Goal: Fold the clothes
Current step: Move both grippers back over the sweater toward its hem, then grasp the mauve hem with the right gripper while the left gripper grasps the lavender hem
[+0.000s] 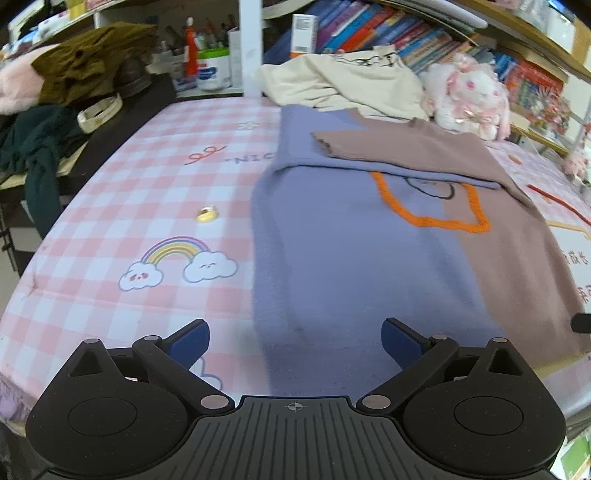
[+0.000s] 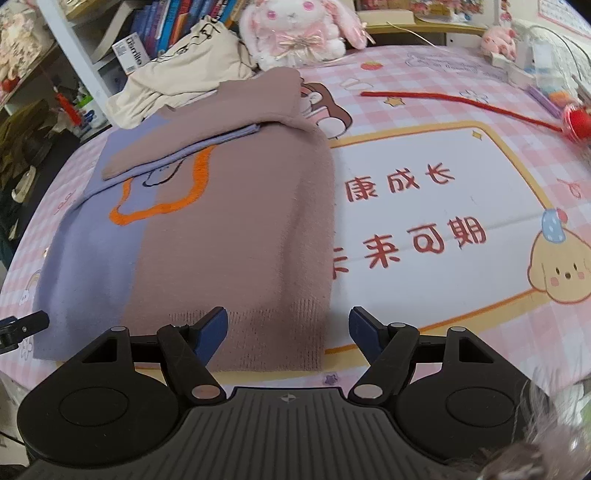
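One two-tone sweater [image 1: 354, 236], lilac and mauve, is seen at the centre of both frames, and one cream garment [image 1: 343, 79] is heaped above it. Two grippers are counted, the left gripper [image 1: 295, 341] and the right gripper [image 2: 288, 330], each with two blue pads spread apart at the bottom. One white plush rabbit [image 2: 295, 29], one red cord [image 2: 461, 105] and one small yellow object [image 1: 207, 214] are shown.

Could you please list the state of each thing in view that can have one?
Left hand-held gripper: open, empty, above the sweater's near hem.
Right hand-held gripper: open, empty, at the hem's right corner.
Sweater: flat on the bed, both sleeves folded across the chest, body not yet folded.
Cream garment: crumpled, unfolded.
Plush bunny: upright behind the sweater.
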`<state>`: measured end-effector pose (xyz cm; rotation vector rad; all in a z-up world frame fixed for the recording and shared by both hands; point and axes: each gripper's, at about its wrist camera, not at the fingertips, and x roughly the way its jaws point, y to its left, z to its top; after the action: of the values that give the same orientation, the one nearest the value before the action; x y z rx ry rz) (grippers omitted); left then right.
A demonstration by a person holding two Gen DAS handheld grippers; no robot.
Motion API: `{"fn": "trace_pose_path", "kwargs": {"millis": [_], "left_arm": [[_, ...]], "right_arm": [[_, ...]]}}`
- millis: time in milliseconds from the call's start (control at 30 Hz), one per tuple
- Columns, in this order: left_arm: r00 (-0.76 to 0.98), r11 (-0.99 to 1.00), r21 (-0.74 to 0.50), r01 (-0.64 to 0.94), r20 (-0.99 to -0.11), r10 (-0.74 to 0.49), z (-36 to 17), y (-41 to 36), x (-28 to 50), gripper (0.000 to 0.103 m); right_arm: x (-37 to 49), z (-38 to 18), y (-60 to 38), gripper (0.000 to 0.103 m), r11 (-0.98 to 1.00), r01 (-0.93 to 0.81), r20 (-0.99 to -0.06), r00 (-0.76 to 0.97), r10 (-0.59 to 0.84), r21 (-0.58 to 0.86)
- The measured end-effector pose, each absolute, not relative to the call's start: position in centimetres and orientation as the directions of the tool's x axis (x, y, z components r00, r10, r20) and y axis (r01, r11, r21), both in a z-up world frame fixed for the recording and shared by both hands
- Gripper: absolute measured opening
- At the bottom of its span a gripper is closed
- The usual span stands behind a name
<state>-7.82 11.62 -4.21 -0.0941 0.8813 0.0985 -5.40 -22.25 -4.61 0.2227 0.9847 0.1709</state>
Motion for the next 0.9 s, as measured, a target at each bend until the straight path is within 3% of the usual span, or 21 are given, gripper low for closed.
{"fn": "trace_pose_path", "kwargs": {"millis": [333, 500, 700, 900], "left_arm": [[0.626, 0.993, -0.033, -0.118, -0.779, 0.048, -4.5, 11.9, -7.7, 0.099], [0.604, 0.985, -0.071, -0.154, -0.796, 0.037, -4.9, 12.6, -7.6, 0.091], [0.590, 0.974, -0.096, -0.207, -0.806, 0.046, -5.3, 13.3, -7.4, 0.078], [0.594, 0.967, -0.088, -0.240, -0.801, 0.074, -5.2, 13.8, -7.4, 0.060]], "right_arm": [[-6.1, -4.7, -23.5, 0.068, 0.959, 0.015, -0.794, 0.564, 0.226, 0.284], [-6.6, -4.8, -24.0, 0.068, 0.956, 0.019, -0.788, 0.571, 0.230, 0.293], [-6.3, -4.8, -23.5, 0.054, 0.956, -0.019, -0.781, 0.571, 0.251, 0.293], [-5.8, -4.9, -22.6, 0.030, 0.966, -0.050, -0.789, 0.567, 0.236, 0.253]]}}
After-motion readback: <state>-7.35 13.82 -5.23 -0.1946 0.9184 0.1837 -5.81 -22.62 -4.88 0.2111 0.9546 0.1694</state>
